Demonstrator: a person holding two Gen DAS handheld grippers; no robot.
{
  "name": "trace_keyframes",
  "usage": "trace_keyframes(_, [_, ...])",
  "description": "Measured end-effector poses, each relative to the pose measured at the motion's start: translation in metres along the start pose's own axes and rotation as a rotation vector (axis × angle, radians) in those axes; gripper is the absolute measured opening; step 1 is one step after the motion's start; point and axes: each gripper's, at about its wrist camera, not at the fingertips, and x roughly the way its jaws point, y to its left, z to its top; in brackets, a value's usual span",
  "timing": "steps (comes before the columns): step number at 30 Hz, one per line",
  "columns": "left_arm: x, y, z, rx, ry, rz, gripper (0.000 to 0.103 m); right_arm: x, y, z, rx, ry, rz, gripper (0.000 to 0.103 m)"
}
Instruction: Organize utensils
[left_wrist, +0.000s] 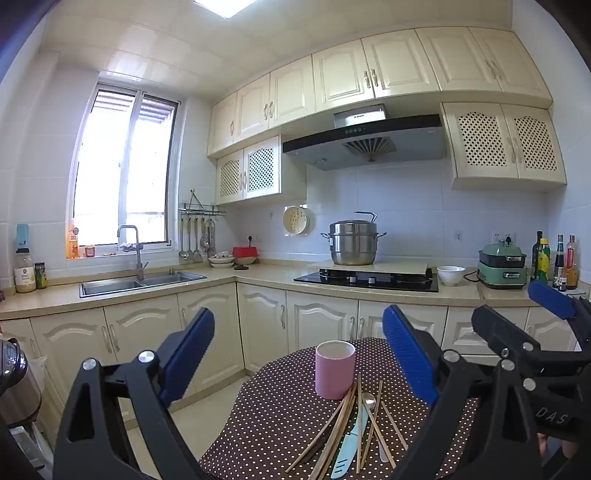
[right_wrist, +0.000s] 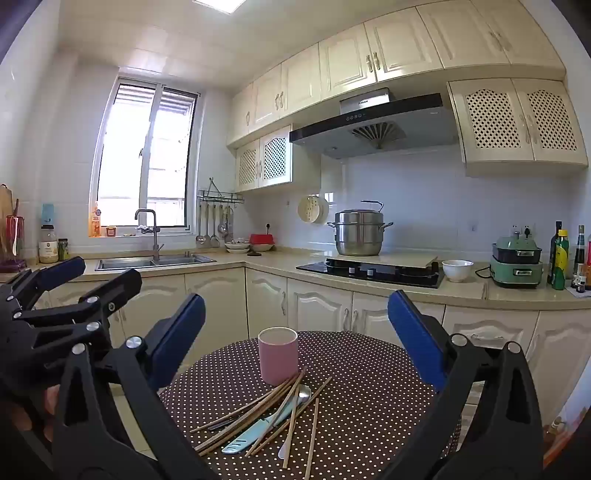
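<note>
jaws: left gripper (left_wrist: 299, 356) and right gripper (right_wrist: 295, 338) both gaping wide, holding nothing
target: chopsticks (right_wrist: 258, 417) lying below the jaws, long axes fanning toward pink cup (right_wrist: 278, 355)
nearer: probably right

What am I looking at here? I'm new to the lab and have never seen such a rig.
No robot: a person holds a two-finger gripper in each hand, each with a camera looking along its fingers. One picture is from the left gripper, the other from the right gripper; each also shows its neighbour at the edge. Both stand open and hold nothing. Ahead is a round table with a dotted cloth. On it stands a pink cup, and before it lies a heap: wooden chopsticks, a spoon and a light-blue knife. Behind is a kitchen.
</note>
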Motion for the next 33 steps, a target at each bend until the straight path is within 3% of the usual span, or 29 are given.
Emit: trace_keyframes(33, [0.001, 0.001, -0.006, 0.003, 0.017, 0.000, 0.091, 0.002, 0.001, -0.011, -0.002, 0.022, -0.008, 0.097])
